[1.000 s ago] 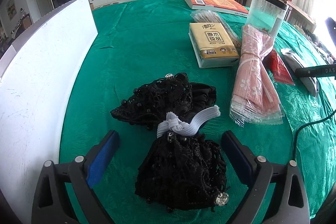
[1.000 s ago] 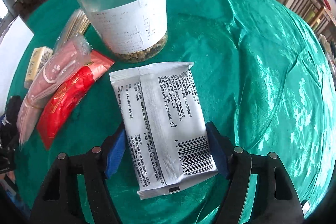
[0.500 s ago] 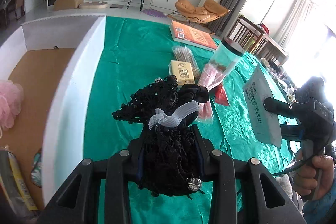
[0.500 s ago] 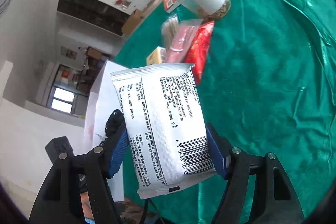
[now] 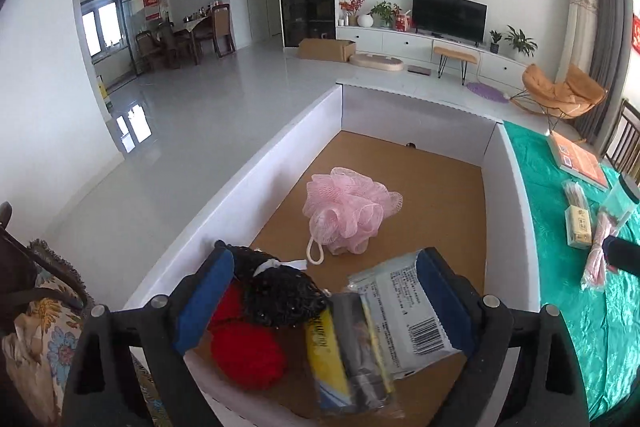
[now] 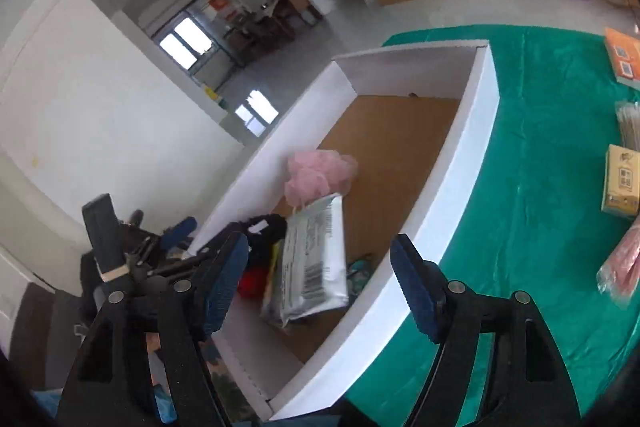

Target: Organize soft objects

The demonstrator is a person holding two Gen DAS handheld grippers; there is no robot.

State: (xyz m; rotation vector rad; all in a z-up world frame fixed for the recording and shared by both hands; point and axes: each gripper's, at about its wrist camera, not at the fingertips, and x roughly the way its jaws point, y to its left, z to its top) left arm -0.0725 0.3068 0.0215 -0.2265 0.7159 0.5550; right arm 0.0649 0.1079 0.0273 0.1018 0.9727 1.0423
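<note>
Seen from the left wrist, a white cardboard box [image 5: 508, 187] with a brown floor sits at the left edge of the worktop [image 5: 568, 267], which is draped in a green cloth; the left tongs [image 5: 320, 303] hang over the box's near end, their jaws having just been opening, and now stand wide with nothing pressed between the blue pads. Below them, from left to right: a red ball of yarn [image 5: 244, 355] against the near left wall; a black lace pouch [image 5: 280, 291] lying on top of it, its long axis running away from the camera towards the far left; a yellow and grey packet [image 5: 344, 359] lying lengthways; and a white sachet [image 5: 404, 319] with a barcode at its near right end, its long axis angled towards the far left. Further in, at the middle of the box, rests a pink bath puff [image 5: 348, 215], its cord loop pointing towards the camera.

From the right wrist, the right tongs [image 6: 320, 283] are above the box's near right wall [image 6: 440, 219]; their jaws have just been opening and are apart, gripping nothing; the white sachet [image 6: 316, 259] lies in the box beyond them, barcode end nearest, tilted against the other things. On the green cloth to the right lie a yellow tissue pack [image 6: 622, 183] and a pink wrapped bundle [image 6: 620, 267].
</note>
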